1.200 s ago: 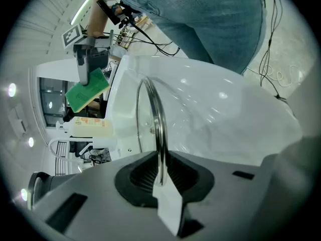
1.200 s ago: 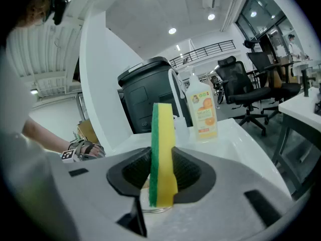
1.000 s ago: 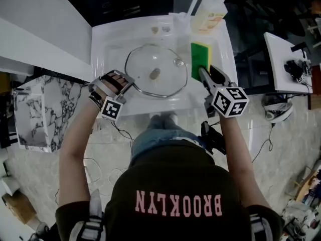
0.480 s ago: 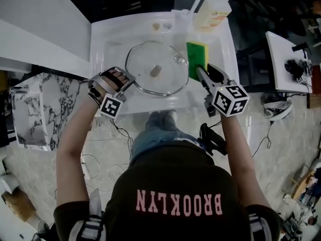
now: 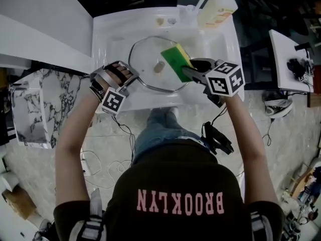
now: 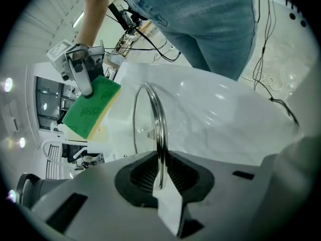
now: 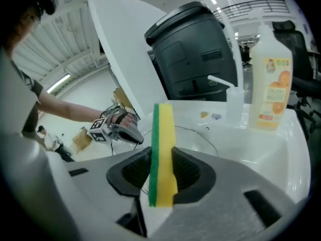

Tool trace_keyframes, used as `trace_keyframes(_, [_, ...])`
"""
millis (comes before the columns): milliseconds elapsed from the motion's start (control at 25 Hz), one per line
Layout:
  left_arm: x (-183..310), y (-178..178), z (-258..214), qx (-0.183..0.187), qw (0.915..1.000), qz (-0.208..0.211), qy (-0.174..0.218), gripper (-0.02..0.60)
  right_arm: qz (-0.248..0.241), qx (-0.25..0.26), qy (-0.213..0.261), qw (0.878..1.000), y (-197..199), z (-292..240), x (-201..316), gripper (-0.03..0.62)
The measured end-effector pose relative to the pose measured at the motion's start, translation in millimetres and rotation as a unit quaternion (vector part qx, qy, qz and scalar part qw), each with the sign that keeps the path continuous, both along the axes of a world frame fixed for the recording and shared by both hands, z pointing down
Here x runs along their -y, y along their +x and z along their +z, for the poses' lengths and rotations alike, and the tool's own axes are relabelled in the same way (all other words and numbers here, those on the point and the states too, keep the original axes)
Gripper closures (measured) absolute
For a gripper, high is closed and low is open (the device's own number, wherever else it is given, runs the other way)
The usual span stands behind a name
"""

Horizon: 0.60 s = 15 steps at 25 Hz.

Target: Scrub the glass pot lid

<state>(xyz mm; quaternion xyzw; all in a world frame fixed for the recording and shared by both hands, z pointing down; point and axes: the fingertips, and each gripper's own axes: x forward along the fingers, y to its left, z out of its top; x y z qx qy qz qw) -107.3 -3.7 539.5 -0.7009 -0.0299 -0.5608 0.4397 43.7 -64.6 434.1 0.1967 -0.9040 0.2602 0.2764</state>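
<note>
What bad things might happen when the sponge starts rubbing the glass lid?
The left gripper pinches the round glass pot lid only by its thin metal rim, so pressing hard might make it twist or slip into the white sink. The right gripper holds the green and yellow sponge by one end, so it may bend or slide out.

A white counter [image 5: 106,31] with a shallow moulded basin carries everything. In the basin sits the glass pot lid [image 5: 145,59], metal-rimmed, with its knob near the middle; whether it lies flat cannot be told. At the back edge stands a white faucet [image 7: 234,107], and just right of it a pump soap bottle [image 5: 216,9] with an orange label. Two small bits [image 5: 160,21] lie left of the faucet.
</note>
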Motion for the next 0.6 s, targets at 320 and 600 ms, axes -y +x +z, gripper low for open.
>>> trace_keyframes(320, [-6, 0, 1, -0.013, 0.9996, -0.006, -0.024, 0.537, -0.152, -0.083, -0.014, 0.985, -32, 23, -19, 0.487])
trace_keyframes(600, [2, 1, -2, -0.017, 0.9998, 0.009, 0.006, 0.537, -0.252, -0.144, -0.047, 0.956, -53, 50, -44, 0.487])
